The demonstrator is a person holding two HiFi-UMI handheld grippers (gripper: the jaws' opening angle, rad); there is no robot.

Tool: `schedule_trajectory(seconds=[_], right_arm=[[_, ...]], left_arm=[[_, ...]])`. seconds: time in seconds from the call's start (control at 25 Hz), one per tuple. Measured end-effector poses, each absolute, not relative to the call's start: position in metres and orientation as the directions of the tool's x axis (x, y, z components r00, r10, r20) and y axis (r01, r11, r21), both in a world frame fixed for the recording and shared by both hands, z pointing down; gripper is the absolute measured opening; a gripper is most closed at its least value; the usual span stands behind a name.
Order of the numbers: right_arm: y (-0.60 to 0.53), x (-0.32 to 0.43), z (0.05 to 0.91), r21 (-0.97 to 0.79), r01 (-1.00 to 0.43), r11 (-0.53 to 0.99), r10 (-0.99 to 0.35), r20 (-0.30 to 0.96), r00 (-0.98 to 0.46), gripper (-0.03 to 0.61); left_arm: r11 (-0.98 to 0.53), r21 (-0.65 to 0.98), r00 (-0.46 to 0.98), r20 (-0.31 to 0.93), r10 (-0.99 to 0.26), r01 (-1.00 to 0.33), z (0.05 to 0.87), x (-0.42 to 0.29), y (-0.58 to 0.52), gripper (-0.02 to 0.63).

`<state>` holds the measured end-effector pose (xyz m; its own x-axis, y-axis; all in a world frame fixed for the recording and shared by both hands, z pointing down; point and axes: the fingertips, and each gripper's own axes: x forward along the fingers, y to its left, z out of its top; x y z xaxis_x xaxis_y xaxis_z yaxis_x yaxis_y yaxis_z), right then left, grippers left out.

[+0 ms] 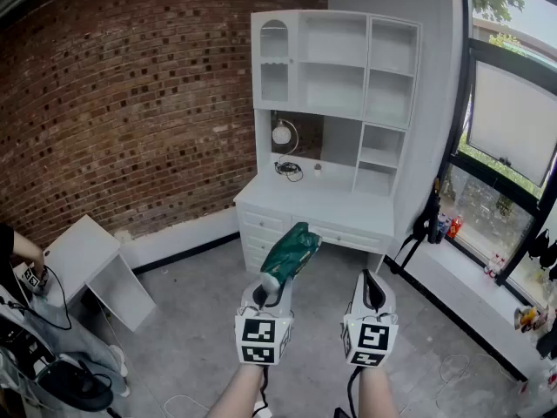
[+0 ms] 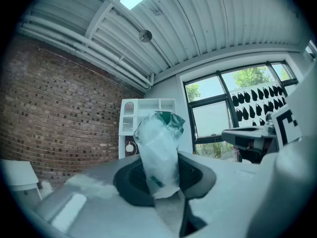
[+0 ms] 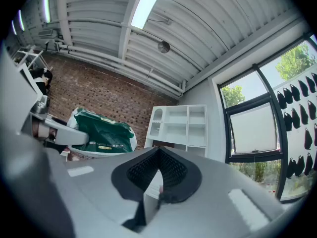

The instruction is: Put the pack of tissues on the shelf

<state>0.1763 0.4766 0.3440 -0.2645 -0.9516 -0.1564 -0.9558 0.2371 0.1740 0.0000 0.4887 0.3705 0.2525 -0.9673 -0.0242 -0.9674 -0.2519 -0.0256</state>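
Observation:
My left gripper (image 1: 271,290) is shut on a green and white pack of tissues (image 1: 290,252), which sticks up and forward out of its jaws. In the left gripper view the pack (image 2: 159,148) stands upright between the pads of that gripper (image 2: 163,182). My right gripper (image 1: 372,287) is beside it on the right, shut and empty; its jaws (image 3: 157,175) meet with nothing in them. The right gripper view shows the pack (image 3: 101,133) at the left. The white shelf unit (image 1: 335,68) stands on a white desk (image 1: 322,207) ahead, some way off, and shows small in both gripper views (image 2: 132,118) (image 3: 181,125).
A brick wall (image 1: 130,103) runs along the left. A small white cabinet (image 1: 91,268) lies on the floor at the left, near a person's arm (image 1: 17,246). Large windows (image 1: 513,138) with a low sill line the right side. Cables lie on the grey floor (image 1: 452,373).

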Motion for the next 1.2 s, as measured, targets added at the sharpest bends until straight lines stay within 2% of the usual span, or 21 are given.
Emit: schedule_trajectory(seconds=[0.6, 0.96, 1.0, 1.08, 1.12, 1.2], right_arm=[[0.482, 0.178, 0.350, 0.187, -0.953, 0.240, -0.953, -0.142, -0.268, -0.002], [0.486, 0.219, 0.355, 0.061, -0.977, 0.203, -0.958, -0.193, -0.211, 0.005], [0.486, 0.222, 0.355, 0.052, -0.975, 0.216, -0.956, -0.194, -0.222, 0.035], [0.485, 0.226, 0.357, 0.034, -0.964, 0.262, -0.946, -0.191, -0.263, 0.207], [0.485, 0.228, 0.359, 0.029, -0.960, 0.279, -0.941, -0.189, -0.279, 0.263], [0.485, 0.234, 0.362, 0.038, -0.956, 0.291, -0.938, -0.186, -0.293, 0.275]], left_arm=[[-0.253, -0.026, 0.253, -0.024, -0.967, -0.967, 0.371, -0.001, 0.492, 0.100], [-0.237, -0.015, 0.237, -0.028, -0.971, -0.971, 0.370, 0.011, 0.495, 0.100], [-0.233, -0.014, 0.233, -0.029, -0.972, -0.972, 0.370, 0.012, 0.495, 0.100], [-0.222, -0.007, 0.222, -0.033, -0.975, -0.975, 0.369, 0.014, 0.494, 0.100], [-0.215, -0.001, 0.215, -0.035, -0.976, -0.977, 0.369, 0.015, 0.493, 0.100], [-0.203, 0.013, 0.203, -0.035, -0.979, -0.979, 0.371, 0.017, 0.494, 0.100]])
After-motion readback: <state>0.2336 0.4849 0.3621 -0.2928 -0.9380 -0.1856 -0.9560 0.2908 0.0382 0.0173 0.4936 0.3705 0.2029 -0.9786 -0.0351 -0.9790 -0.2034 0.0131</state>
